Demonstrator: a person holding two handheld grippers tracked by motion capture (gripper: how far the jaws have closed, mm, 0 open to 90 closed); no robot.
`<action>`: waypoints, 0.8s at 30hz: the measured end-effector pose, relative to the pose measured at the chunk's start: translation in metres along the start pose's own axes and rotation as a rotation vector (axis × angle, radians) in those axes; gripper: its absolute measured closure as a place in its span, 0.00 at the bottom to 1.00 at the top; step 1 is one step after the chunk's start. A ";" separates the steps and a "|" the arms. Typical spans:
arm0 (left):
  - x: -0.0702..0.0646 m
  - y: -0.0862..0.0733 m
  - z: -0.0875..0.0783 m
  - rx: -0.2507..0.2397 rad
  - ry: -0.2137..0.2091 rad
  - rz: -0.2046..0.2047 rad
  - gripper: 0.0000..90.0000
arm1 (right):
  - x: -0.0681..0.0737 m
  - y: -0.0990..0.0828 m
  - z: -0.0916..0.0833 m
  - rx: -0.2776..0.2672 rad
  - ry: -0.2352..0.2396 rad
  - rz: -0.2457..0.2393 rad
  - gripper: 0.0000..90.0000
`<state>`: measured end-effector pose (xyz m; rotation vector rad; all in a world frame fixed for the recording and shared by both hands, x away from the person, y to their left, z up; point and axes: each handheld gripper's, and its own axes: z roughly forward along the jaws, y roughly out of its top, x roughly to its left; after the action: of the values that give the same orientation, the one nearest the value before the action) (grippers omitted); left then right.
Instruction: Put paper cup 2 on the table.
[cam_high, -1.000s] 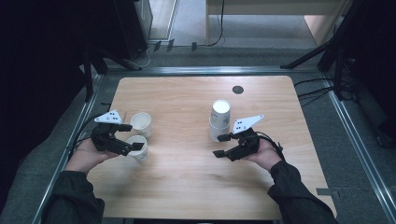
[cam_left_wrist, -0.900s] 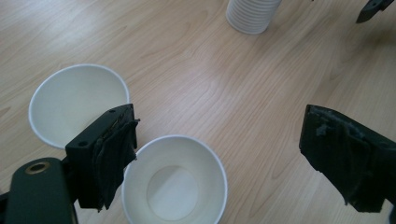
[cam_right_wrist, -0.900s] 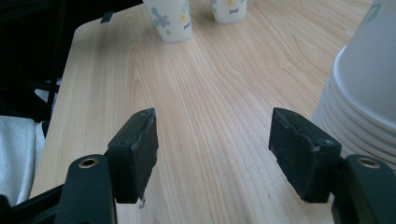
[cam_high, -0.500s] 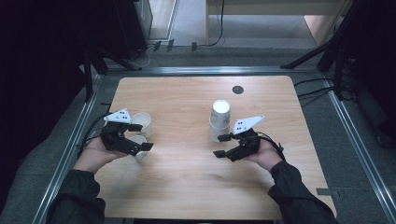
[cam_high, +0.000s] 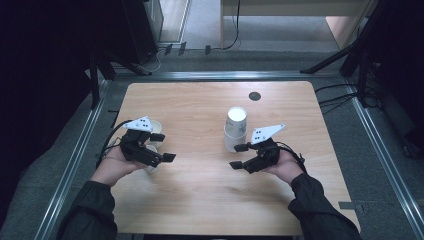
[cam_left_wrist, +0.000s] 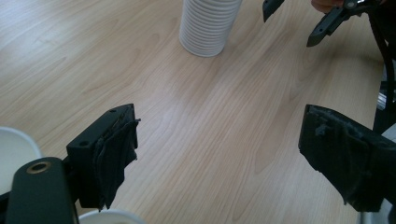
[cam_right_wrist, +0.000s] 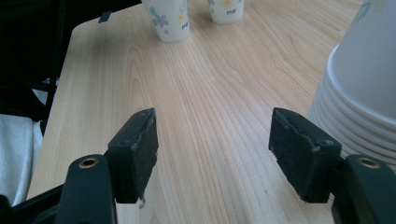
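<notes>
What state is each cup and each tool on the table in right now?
Stack of cups: upside down, nested, standing near the table's middle.
Two single cups: upright, apart, at the table's left side.
Left tool: open, nothing between the jaws.
Right tool: open, beside the stack, holding nothing.

Bare wood lies open across the middle of the table, between the left gripper and the right gripper. The stack of cups stands just beyond the right gripper, close against its outer jaw. 2 loose cups crowd the left gripper, touching or nearly so.
</notes>
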<state>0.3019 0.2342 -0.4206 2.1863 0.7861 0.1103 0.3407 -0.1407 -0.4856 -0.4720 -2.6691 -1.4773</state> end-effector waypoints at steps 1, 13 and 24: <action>-0.001 0.001 0.003 0.005 0.004 0.007 0.13 | 0.000 0.000 0.000 0.002 -0.003 0.002 0.37; -0.021 0.014 0.037 0.025 -0.012 0.028 0.14 | 0.003 -0.002 -0.005 -0.005 -0.018 -0.003 0.37; -0.043 0.023 0.067 0.028 -0.042 0.069 0.14 | 0.004 -0.004 -0.006 -0.002 -0.028 -0.007 0.37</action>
<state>0.3006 0.1543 -0.4423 2.2353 0.6936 0.0886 0.3354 -0.1468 -0.4844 -0.4868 -2.6933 -1.4864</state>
